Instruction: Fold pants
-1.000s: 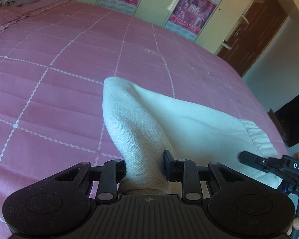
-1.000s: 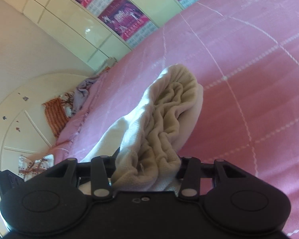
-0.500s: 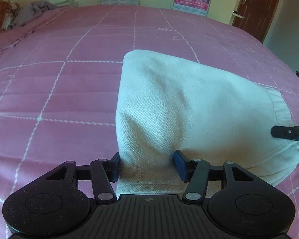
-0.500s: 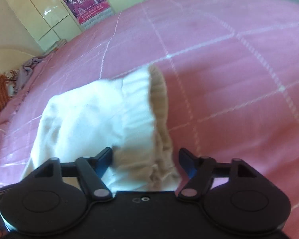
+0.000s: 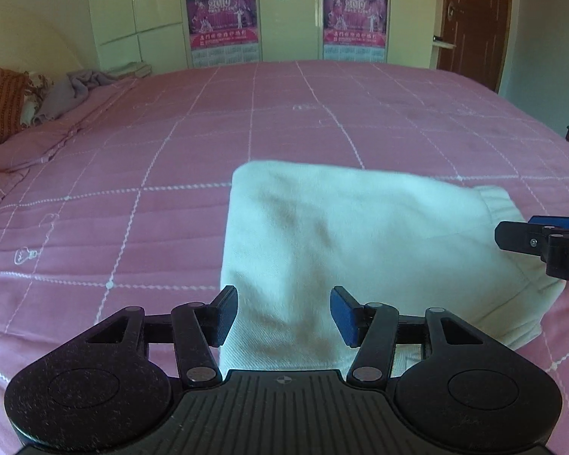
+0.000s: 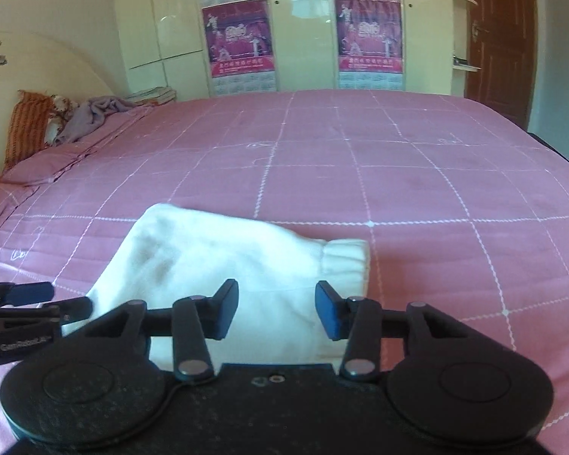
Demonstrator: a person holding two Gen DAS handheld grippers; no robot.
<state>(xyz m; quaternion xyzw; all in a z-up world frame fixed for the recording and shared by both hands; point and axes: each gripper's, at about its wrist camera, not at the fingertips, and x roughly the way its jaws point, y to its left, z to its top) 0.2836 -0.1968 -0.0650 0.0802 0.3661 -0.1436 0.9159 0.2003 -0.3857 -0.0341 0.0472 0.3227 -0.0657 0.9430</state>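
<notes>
The cream-white pants (image 5: 345,235) lie folded in a flat bundle on the pink bed, elastic waistband at the right end; they also show in the right wrist view (image 6: 216,261). My left gripper (image 5: 283,314) is open, jaws spread over the bundle's near left part, gripping nothing. My right gripper (image 6: 277,313) is open over the near right part, beside the waistband (image 6: 345,265). Each gripper shows at the edge of the other's view: the right one (image 5: 542,240), the left one (image 6: 22,303).
The pink quilted bedspread (image 5: 170,159) stretches far ahead and to both sides. An orange pillow (image 5: 0,110) and a lilac cloth (image 5: 68,94) lie at the far left by the headboard. Wardrobe doors with posters (image 5: 223,19) and a brown door (image 5: 474,19) stand beyond.
Both grippers have opened and let go of the pants. The raised fabric has dropped flat onto the bed, and both cameras have levelled out.
</notes>
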